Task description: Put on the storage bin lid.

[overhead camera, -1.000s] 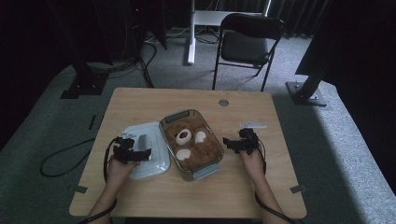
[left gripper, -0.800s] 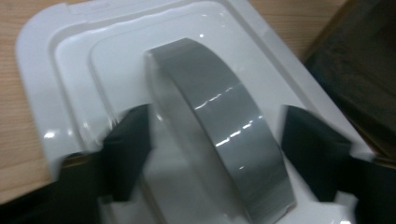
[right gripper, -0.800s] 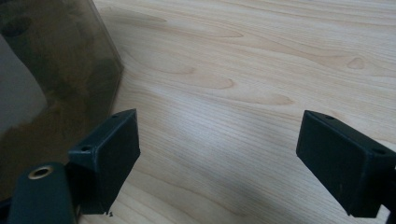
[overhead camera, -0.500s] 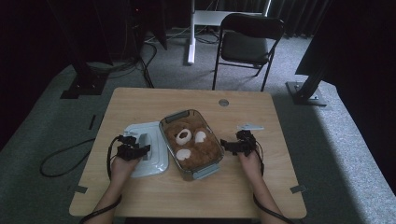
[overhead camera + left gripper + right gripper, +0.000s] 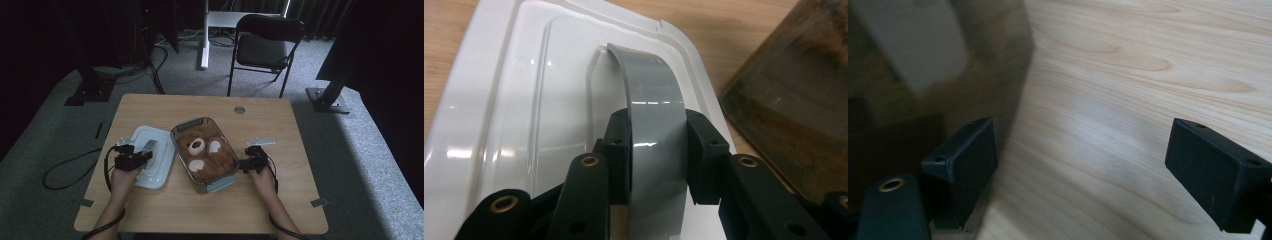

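A white lid (image 5: 159, 167) with a grey strap handle (image 5: 654, 105) lies flat on the table left of the glass container (image 5: 181, 129). My left gripper (image 5: 142, 155) has just been closing, and its pads now press both sides of the grey handle (image 5: 150, 146). In the left gripper view, the left gripper (image 5: 656, 145) clamps the strap near its base. A brown plush bear (image 5: 205, 152) lies inside the container. My right gripper (image 5: 247, 163) stands open beside the container's right wall (image 5: 923, 75). Between the jaws of the right gripper (image 5: 1083, 160) there is bare wood.
A small pale flat piece (image 5: 260, 142) lies on the table just beyond the right gripper. The wooden table (image 5: 200, 210) has a round grommet (image 5: 239, 109) near its far edge. A folding chair (image 5: 267, 45) and stand legs are on the carpet behind.
The right gripper has slid a little nearer to me and toward the container's right wall. The left gripper has shifted slightly over the lid at its handle.
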The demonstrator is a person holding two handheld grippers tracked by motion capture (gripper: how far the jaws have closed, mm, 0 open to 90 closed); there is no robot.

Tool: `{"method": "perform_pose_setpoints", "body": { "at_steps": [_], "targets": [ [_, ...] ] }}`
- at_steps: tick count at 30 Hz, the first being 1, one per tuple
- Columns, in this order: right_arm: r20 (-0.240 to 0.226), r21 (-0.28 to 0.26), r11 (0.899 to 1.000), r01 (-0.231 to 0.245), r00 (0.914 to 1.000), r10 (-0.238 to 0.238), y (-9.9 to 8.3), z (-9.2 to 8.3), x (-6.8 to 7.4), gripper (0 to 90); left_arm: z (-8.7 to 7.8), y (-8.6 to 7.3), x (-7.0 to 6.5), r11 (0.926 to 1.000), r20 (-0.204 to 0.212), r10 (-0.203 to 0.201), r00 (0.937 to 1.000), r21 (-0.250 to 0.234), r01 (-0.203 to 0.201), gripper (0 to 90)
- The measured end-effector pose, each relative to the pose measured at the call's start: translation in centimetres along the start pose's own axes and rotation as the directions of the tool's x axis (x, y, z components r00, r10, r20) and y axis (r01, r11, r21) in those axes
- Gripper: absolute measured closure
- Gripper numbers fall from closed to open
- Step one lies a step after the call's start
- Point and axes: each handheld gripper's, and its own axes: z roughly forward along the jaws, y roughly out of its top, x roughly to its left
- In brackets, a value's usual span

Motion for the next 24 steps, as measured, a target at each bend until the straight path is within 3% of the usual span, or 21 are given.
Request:
{"method": "perform_pose_setpoints", "body": {
  "at_steps": [2, 5, 13, 16, 19, 24],
  "targets": [
    [-0.006, -0.013, 1.000, 0.003, 1.0000, -0.003, -0.1, 0.0, 0.1, 13.4, -0.5, 0.1, 0.2, 0.9999, -0.001, -0.007, 1.0000, -0.011, 0.007, 68.3],
    [-0.060, -0.024, 1.000, 0.003, 0.9982, -0.005, -0.5, 0.0, 0.4, 13.2, -1.7, 0.2, 0.6, 0.9991, 0.004, -0.017, 0.9998, -0.040, 0.017, 68.3],
    [-0.127, -0.019, 0.998, 0.061, 0.9899, -0.062, -1.2, 0.2, 1.8, 13.1, -5.2, 0.9, 1.1, 0.9918, 0.016, -0.028, 0.9995, -0.124, 0.030, 68.4],
    [-0.155, -0.018, 0.997, 0.077, 0.9847, -0.079, -1.5, 0.6, 2.2, 12.9, -6.6, 1.2, 1.4, 0.9850, 0.065, -0.057, 0.9962, -0.159, 0.067, 68.4],
    [-0.167, -0.021, 0.998, 0.064, 0.9837, -0.067, -1.7, 0.8, 2.5, 12.9, -7.4, 1.5, 1.4, 0.9842, 0.043, -0.042, 0.9982, -0.170, 0.049, 68.4],
    [-0.192, -0.033, 0.997, 0.065, 0.9790, -0.070, -1.9, 0.8, 3.2, 12.9, -8.6, 2.0, 1.0, 0.9792, 0.072, -0.040, 0.9966, -0.196, 0.053, 68.4]
  ]
}}
